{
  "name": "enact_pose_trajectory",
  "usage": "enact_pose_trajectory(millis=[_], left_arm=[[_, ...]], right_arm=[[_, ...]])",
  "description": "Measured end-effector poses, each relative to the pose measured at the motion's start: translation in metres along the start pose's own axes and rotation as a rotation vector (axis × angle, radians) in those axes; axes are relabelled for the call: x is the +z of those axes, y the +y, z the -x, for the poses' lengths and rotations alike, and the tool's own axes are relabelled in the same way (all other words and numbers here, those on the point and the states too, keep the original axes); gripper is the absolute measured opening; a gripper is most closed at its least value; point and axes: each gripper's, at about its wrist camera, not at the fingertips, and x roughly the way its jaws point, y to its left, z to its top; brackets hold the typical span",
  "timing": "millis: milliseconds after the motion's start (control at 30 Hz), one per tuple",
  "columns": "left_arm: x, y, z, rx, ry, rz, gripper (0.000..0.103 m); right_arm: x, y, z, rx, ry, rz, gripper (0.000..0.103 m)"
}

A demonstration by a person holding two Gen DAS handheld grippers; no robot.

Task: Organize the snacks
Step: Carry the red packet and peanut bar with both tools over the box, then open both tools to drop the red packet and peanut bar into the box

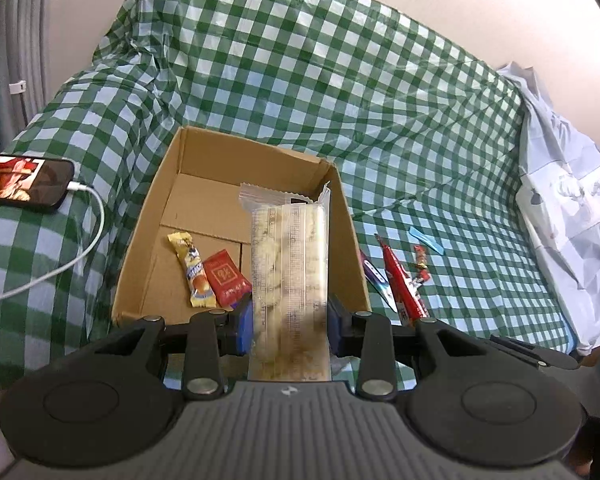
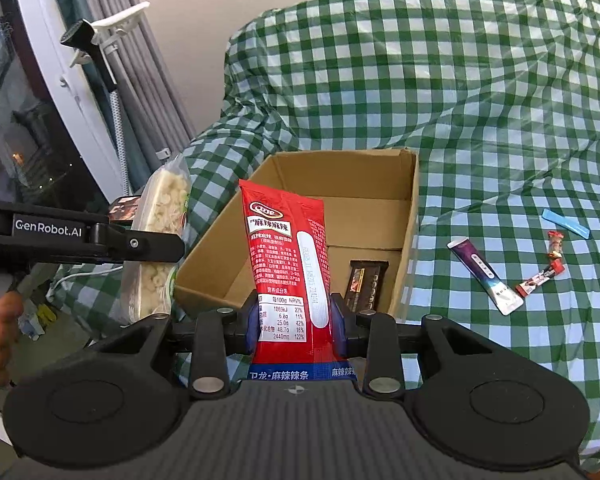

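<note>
My left gripper point(image 1: 290, 320) is shut on a clear pack of pale biscuits point(image 1: 288, 264) and holds it upright at the near edge of an open cardboard box point(image 1: 180, 160). In the box lie a yellow bar point(image 1: 194, 270) and a red sachet point(image 1: 226, 278). My right gripper point(image 2: 296, 324) is shut on a red spicy-strip packet point(image 2: 288, 256), held upright before the same box point(image 2: 410, 200), where a brown chocolate bar point(image 2: 364, 284) lies. The left gripper and its biscuit pack point(image 2: 160, 240) show at the left of the right wrist view.
The box stands on a sofa under a green checked cloth point(image 1: 340, 80). Loose snacks lie right of the box: a purple stick point(image 2: 484, 276), small red candies point(image 2: 554, 244), a blue strip point(image 2: 566, 224). A charging phone point(image 1: 24, 180) lies left. A white bag point(image 1: 560, 200) sits right.
</note>
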Motion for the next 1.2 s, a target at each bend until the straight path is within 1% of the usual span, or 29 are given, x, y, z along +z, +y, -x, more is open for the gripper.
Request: enact_pose_trajectory(millis=[233, 400, 567, 833, 967, 1067, 1100, 1133, 1167, 1200], left_arm=[[0.028, 0.008, -0.043, 0.035, 0.017, 0.009, 0.04], [0.042, 0.017, -0.072, 0.055, 0.039, 0.024, 0.04], [0.049, 0.029, -0.101, 0.082, 0.065, 0.022, 0.04], [0.054, 0.045, -0.138, 0.112, 0.1, 0.03, 0.04], [0.055, 0.052, -0.158, 0.144, 0.122, 0.011, 0.04], [0.058, 0.053, -0.17, 0.164, 0.139, -0.029, 0.04], [0.06, 0.054, -0.171, 0.17, 0.137, -0.036, 0.047], [0.061, 0.055, -0.17, 0.175, 0.136, -0.035, 0.072], [0.062, 0.055, -0.167, 0.186, 0.132, -0.024, 0.088], [0.062, 0.056, -0.162, 0.196, 0.118, -0.007, 0.102]], right_arm=[[0.016, -0.008, -0.039, 0.01, 0.024, -0.018, 0.036], [0.026, -0.011, -0.068, 0.015, 0.048, -0.033, 0.036], [0.034, -0.016, -0.094, 0.0, 0.063, -0.046, 0.036], [0.039, -0.024, -0.131, -0.019, 0.12, -0.064, 0.036], [0.04, -0.026, -0.145, -0.024, 0.14, -0.065, 0.036], [0.043, -0.027, -0.157, -0.026, 0.152, -0.062, 0.038], [0.045, -0.026, -0.162, -0.023, 0.161, -0.064, 0.039], [0.046, -0.027, -0.166, -0.021, 0.173, -0.068, 0.042], [0.048, -0.027, -0.168, -0.031, 0.177, -0.076, 0.052], [0.049, -0.026, -0.167, -0.033, 0.178, -0.077, 0.059]])
